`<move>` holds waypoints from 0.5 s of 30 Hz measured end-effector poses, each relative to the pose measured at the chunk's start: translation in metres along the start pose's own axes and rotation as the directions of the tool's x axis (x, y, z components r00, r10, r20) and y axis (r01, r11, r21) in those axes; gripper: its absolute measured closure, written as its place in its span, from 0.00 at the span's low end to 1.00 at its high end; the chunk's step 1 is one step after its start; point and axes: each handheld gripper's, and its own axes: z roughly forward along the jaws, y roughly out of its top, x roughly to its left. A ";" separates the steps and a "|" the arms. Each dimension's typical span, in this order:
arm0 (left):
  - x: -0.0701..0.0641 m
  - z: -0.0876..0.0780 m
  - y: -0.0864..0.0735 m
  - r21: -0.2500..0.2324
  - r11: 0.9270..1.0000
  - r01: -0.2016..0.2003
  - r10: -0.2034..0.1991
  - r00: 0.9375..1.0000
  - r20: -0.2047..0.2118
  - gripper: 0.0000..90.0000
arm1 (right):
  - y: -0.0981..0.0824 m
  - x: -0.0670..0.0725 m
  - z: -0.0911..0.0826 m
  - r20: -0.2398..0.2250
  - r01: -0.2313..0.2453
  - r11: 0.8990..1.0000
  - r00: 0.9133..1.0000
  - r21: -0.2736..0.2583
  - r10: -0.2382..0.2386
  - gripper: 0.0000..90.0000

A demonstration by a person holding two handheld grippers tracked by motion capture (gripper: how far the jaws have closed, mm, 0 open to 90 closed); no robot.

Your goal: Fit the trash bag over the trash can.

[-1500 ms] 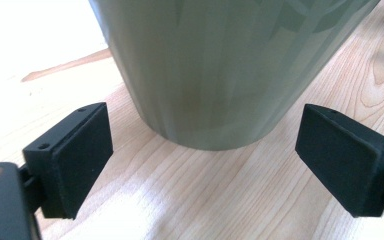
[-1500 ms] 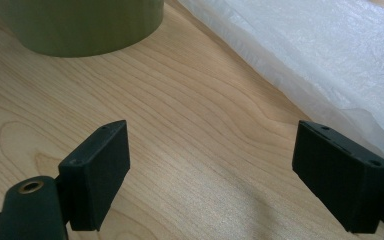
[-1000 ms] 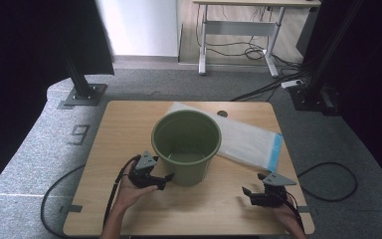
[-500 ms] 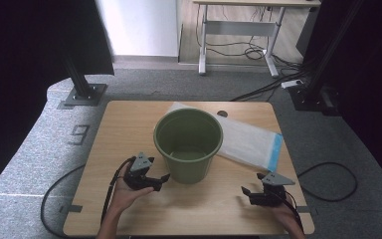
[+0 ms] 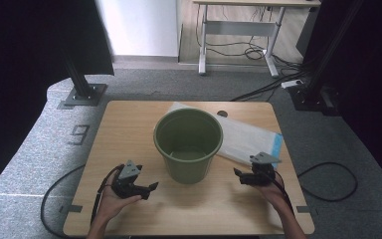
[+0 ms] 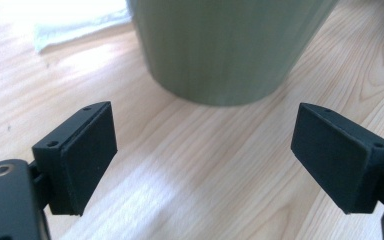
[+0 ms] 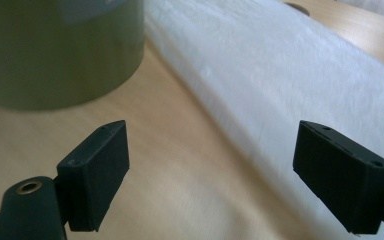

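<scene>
A green bucket (image 5: 188,144) stands upright in the middle of the wooden table (image 5: 129,124), and nothing is visible inside it. Behind and to its right lies a flat white bag (image 5: 248,137) with a blue end. My left gripper (image 5: 149,189) is open just left of the bucket's base, and the bucket wall (image 6: 230,50) rises ahead of its spread jaws. My right gripper (image 5: 238,177) is open to the right of the bucket, at the bag's near edge. Its jaws frame the white bag (image 7: 290,75), with the bucket (image 7: 55,55) off to the left.
The table stands on grey carpet, with black stand bases (image 5: 82,94) at the back left and at the back right (image 5: 311,97). Cables (image 5: 328,179) trail off both sides. A desk frame (image 5: 238,40) stands farther back. Bare wood lies along the front edge.
The right gripper has moved forward and left toward the bag's near edge. The left gripper has shifted slightly. The bucket looks a little farther from me.
</scene>
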 end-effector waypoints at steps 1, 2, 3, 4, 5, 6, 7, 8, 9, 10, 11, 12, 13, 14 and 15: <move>0.001 -0.001 -0.003 0.004 1.000 0.007 -0.007 1.000 0.002 0.12 | 0.007 -0.002 0.006 0.000 0.004 1.000 1.000 0.011 -0.004 0.16; 0.003 -0.001 -0.007 0.012 1.000 0.007 -0.008 1.000 0.001 0.12 | 0.014 -0.004 0.012 0.001 0.007 1.000 1.000 0.025 -0.007 0.16; 0.004 -0.002 -0.009 0.022 1.000 0.010 -0.010 1.000 -0.007 0.12 | 0.019 -0.006 0.020 0.000 0.002 0.999 1.000 0.039 -0.002 0.17; 0.004 -0.002 -0.009 0.022 1.000 0.010 -0.010 1.000 -0.007 0.12 | 0.023 -0.009 0.028 -0.005 -0.012 0.999 1.000 0.048 0.012 0.18; 0.006 -0.003 -0.014 0.015 1.000 0.027 -0.027 1.000 -0.001 0.12 | 0.026 -0.011 0.038 -0.006 -0.025 0.998 1.000 0.057 0.025 0.19; 0.006 -0.003 -0.014 0.015 1.000 0.027 -0.027 1.000 -0.001 0.12 | 0.026 -0.011 0.038 -0.006 -0.025 0.998 1.000 0.057 0.025 0.19; 0.009 -0.004 -0.017 0.010 0.999 0.039 -0.039 0.999 0.002 0.12 | 0.030 -0.012 0.053 -0.007 -0.019 0.997 1.000 0.079 0.019 0.21; 0.010 -0.005 -0.018 0.008 0.999 0.044 -0.044 0.999 0.001 0.12 | 0.030 -0.011 0.057 -0.014 -0.015 0.997 1.000 0.080 0.016 0.23; 0.011 -0.005 -0.020 0.007 0.999 0.048 -0.048 0.999 0.004 0.12 | 0.030 -0.010 0.064 -0.023 -0.010 0.996 1.000 0.092 0.012 0.24; 0.012 -0.005 -0.021 0.007 0.999 0.053 -0.053 0.999 0.006 0.12 | 0.030 -0.009 0.070 -0.024 -0.001 0.994 1.000 0.108 0.004 0.26; 0.013 -0.005 -0.022 0.011 0.999 0.051 -0.051 0.999 0.005 0.13 | 0.029 -0.008 0.075 -0.019 0.011 0.993 1.000 0.120 -0.009 0.28; 0.014 -0.004 -0.023 0.017 0.999 0.051 -0.051 0.999 0.006 0.13 | 0.029 -0.007 0.078 -0.010 0.015 0.992 1.000 0.129 -0.014 0.31; 0.015 -0.004 -0.024 0.020 0.999 0.050 -0.050 0.999 0.005 0.13 | 0.028 -0.006 0.081 -0.003 0.023 0.991 1.000 0.133 -0.023 0.35; 0.016 -0.004 -0.025 0.021 0.998 0.053 -0.053 0.999 0.005 0.13 | 0.028 -0.006 0.083 0.000 0.027 0.990 1.000 0.137 -0.027 0.39; 0.018 -0.004 -0.025 0.019 0.998 0.057 -0.057 0.998 0.006 0.13 | 0.028 -0.005 0.085 0.003 0.026 0.989 1.000 0.144 -0.027 0.43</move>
